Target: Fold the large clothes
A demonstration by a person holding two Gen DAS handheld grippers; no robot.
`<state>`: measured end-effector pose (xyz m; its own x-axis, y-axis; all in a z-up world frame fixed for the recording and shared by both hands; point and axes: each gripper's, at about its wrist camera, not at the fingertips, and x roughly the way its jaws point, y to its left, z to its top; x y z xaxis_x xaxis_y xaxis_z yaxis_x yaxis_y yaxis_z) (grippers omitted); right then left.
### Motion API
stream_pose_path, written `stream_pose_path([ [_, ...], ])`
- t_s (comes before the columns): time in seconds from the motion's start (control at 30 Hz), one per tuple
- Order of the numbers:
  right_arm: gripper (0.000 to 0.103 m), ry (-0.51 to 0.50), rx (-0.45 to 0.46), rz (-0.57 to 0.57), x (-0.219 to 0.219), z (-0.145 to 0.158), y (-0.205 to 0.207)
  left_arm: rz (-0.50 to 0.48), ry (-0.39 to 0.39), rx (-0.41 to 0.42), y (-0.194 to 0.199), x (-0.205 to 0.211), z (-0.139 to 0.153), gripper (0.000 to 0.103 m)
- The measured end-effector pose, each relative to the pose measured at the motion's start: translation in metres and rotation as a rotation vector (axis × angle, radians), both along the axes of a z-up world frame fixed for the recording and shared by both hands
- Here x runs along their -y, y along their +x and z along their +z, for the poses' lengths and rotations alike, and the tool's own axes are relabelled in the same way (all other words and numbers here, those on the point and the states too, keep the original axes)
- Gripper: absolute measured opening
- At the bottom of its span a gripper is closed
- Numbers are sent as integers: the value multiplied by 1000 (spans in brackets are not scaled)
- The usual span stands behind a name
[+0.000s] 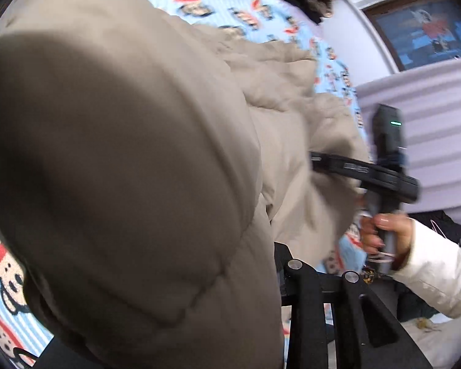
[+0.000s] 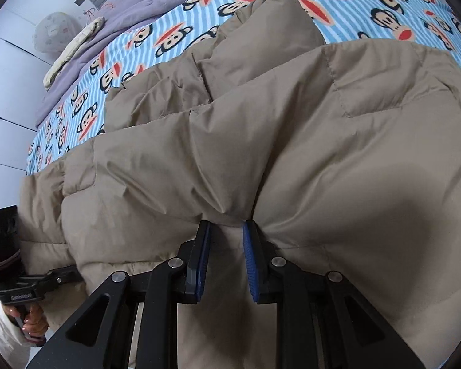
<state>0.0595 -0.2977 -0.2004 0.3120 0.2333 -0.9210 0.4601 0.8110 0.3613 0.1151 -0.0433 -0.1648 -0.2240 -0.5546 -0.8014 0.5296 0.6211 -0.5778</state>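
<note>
- The bed [image 2: 181,15], under its striped monkey-print sheet, carries the whole job; a lilac blanket [image 2: 132,3] lies along its far side, well clear of your work.
- The puffy beige coat [image 2: 292,123] is your task piece. It sprawls across the sheet in big quilted panels, with one section bunched and creased toward the far side. The padding looks thick and springy, so expect folds to push back open.
- You seem to be mid-fold: one edge is gathered up at your side, the rest lies on the bed. Next, I judge, carry both held parts across together, lay them flat, and press down before letting go.
- Your right tongs [image 2: 226,230] are clamped on a pinch of the coat's fabric; the cloth puckers tightly between the blue pads [image 2: 249,264].
- Your left tongs [image 1: 279,264] are almost wholly buried behind a bulging panel of the coat. Only the black linkage shows, so I cannot tell whether they are apart or clamped.
- From the left view, your right hand [image 1: 384,233] grips its handle beside the coat's edge.
</note>
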Motion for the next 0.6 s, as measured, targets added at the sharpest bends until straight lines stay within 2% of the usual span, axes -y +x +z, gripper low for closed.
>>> stream_pose_path([
  [0.13, 22, 70, 3, -42, 11, -13, -1, -75, -70, 42, -29, 40, 50, 34],
  [0.27, 21, 135, 7, -67, 20, -24, -1, -142, -90, 83, -61, 92, 84, 34],
  [0.37, 20, 194, 17, -85, 29, -29, -4, -142, -56, 105, -78, 131, 95, 34],
  [0.5, 17, 323, 33, -129, 45, -38, -10, -104, -2, 131, -92, 176, 100, 34],
  [0.6, 17, 401, 16, -154, 57, -35, -16, -70, 33, 128, -97, 196, 103, 34],
])
